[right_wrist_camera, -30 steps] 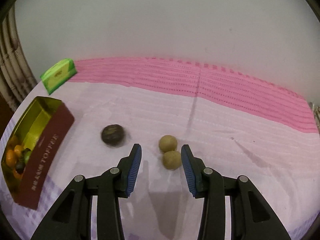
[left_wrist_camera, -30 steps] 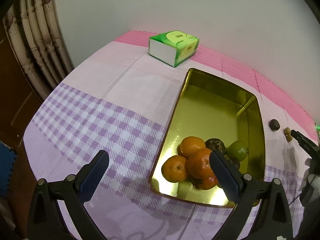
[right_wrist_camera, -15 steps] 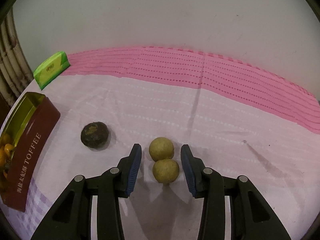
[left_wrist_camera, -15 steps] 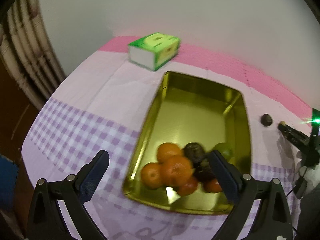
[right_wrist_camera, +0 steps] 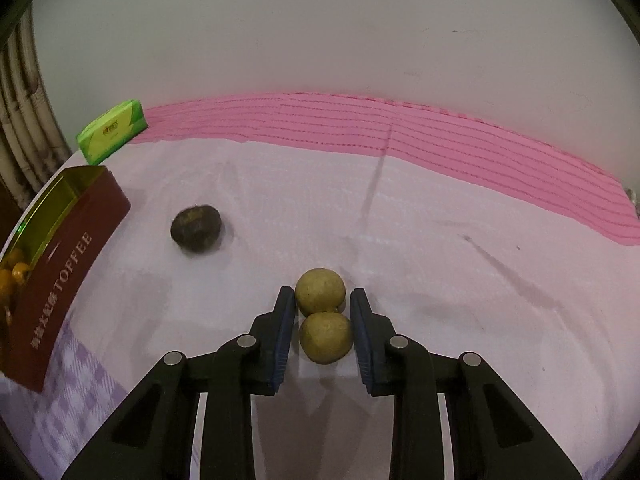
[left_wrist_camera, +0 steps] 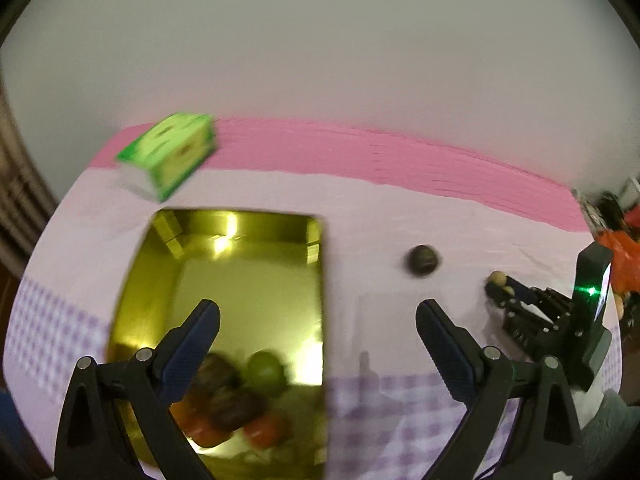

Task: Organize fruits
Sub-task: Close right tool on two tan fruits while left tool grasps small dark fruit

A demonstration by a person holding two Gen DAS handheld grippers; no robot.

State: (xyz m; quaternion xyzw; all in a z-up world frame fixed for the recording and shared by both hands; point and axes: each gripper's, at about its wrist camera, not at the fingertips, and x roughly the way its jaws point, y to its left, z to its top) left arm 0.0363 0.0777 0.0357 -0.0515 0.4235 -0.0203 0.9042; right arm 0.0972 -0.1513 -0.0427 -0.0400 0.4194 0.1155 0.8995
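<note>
Fruits first: our right gripper (right_wrist_camera: pixel 322 312) has closed on the two tan fruits (right_wrist_camera: pixel 325 338), pads touching the nearer one. We should lift slowly and keep both level, since the farther one may slip free. A dark fruit (right_wrist_camera: pixel 196 229) lies apart, near the tin (right_wrist_camera: pixel 60 248). A second ago these jaws stood wider. Our left gripper (left_wrist_camera: pixel 318 340), wide and empty, has swung from the tin toward the cloth (left_wrist_camera: pixel 380 320).
</note>
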